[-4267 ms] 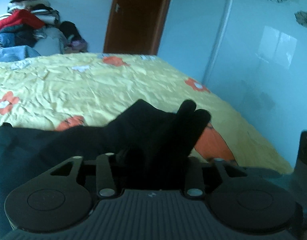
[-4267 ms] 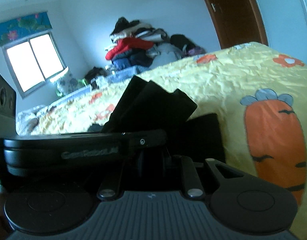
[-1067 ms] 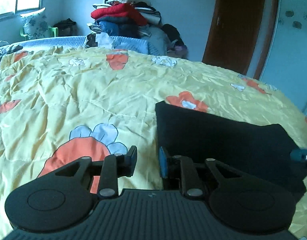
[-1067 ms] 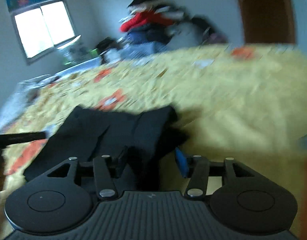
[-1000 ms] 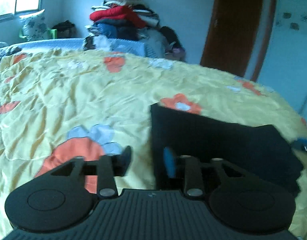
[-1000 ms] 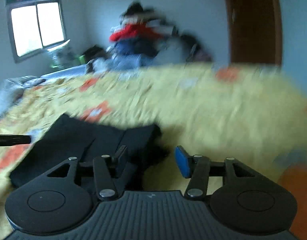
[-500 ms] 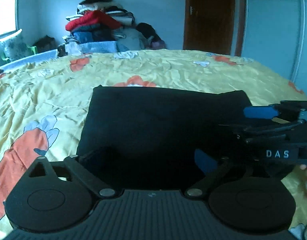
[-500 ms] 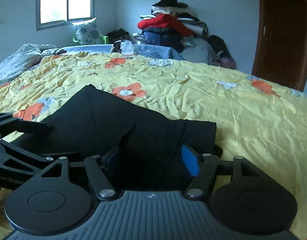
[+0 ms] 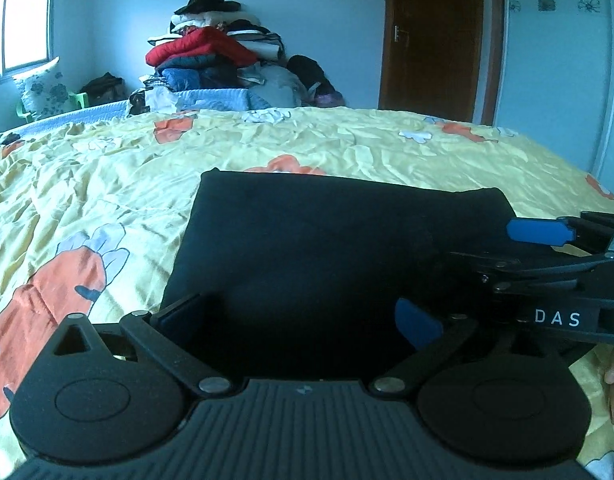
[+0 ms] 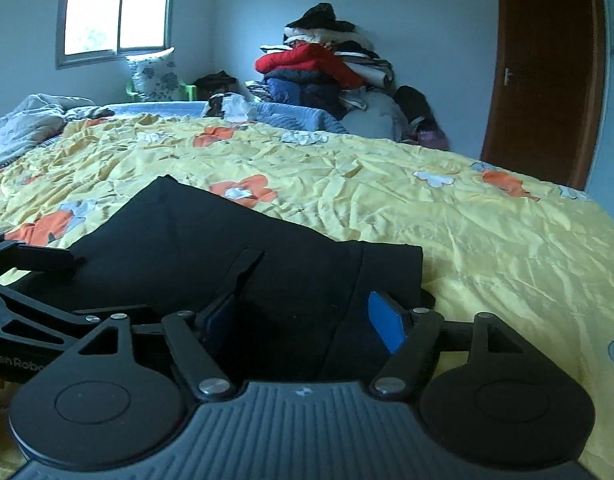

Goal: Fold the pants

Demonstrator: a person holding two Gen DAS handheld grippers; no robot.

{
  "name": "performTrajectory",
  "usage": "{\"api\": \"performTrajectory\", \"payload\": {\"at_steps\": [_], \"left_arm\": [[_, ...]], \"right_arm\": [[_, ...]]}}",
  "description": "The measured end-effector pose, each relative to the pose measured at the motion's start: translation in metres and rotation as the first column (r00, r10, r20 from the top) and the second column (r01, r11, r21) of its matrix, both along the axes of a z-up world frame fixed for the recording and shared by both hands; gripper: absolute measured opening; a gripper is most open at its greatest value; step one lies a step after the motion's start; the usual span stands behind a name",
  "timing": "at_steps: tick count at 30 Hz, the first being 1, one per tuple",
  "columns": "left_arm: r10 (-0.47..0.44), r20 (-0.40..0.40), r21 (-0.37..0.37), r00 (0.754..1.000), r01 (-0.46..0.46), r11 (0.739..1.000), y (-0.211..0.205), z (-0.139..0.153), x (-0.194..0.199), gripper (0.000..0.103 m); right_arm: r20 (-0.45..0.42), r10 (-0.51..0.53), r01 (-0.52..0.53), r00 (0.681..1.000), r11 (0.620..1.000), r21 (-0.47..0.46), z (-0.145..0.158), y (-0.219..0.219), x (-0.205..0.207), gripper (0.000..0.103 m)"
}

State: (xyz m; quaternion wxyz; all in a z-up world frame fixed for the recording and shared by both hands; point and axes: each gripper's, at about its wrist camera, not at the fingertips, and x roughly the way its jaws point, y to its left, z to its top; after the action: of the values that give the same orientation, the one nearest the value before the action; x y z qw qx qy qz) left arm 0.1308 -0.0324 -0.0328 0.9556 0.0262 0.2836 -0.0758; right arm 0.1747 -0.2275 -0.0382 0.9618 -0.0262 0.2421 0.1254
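Bedroom, yellow bed: black pants lying folded into a compact rectangle near the front edge; left hand-held gripper and right hand-held gripper both spread, unclenched, over cloth; folding apparently nearly complete.

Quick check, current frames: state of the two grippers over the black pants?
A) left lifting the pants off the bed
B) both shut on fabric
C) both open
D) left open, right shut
C: the left gripper and right gripper both have fingers spread, with the pants lying flat on the bed.
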Motion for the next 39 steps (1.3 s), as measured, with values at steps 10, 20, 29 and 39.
{"api": "performTrajectory", "payload": {"at_steps": [10,20,29,39], "left_arm": [[0.006,-0.003,0.014,1.000,-0.006,1.000,0.004,0.000,-0.005,0.103],[0.041,-0.071,-0.082,0.997,-0.047,0.996,0.042,0.001,-0.014,0.103],[0.069,-0.039,-0.066,0.997,-0.071,0.995,0.036,0.010,-0.017,0.103],[0.061,-0.082,-0.116,0.995,-0.070,0.991,0.042,-0.002,-0.012,0.103]], "right_arm": [[-0.039,-0.081,0.080,0.996,0.996,-0.032,-0.004,0.003,-0.004,0.096],[-0.121,-0.065,0.081,0.991,0.988,0.131,0.003,-0.051,-0.047,0.103],[0.063,-0.081,0.062,0.995,0.964,0.260,0.016,-0.083,-0.085,0.098],[-0.079,0.011,0.008,0.997,0.971,0.238,-0.004,-0.061,-0.053,0.036]]}}
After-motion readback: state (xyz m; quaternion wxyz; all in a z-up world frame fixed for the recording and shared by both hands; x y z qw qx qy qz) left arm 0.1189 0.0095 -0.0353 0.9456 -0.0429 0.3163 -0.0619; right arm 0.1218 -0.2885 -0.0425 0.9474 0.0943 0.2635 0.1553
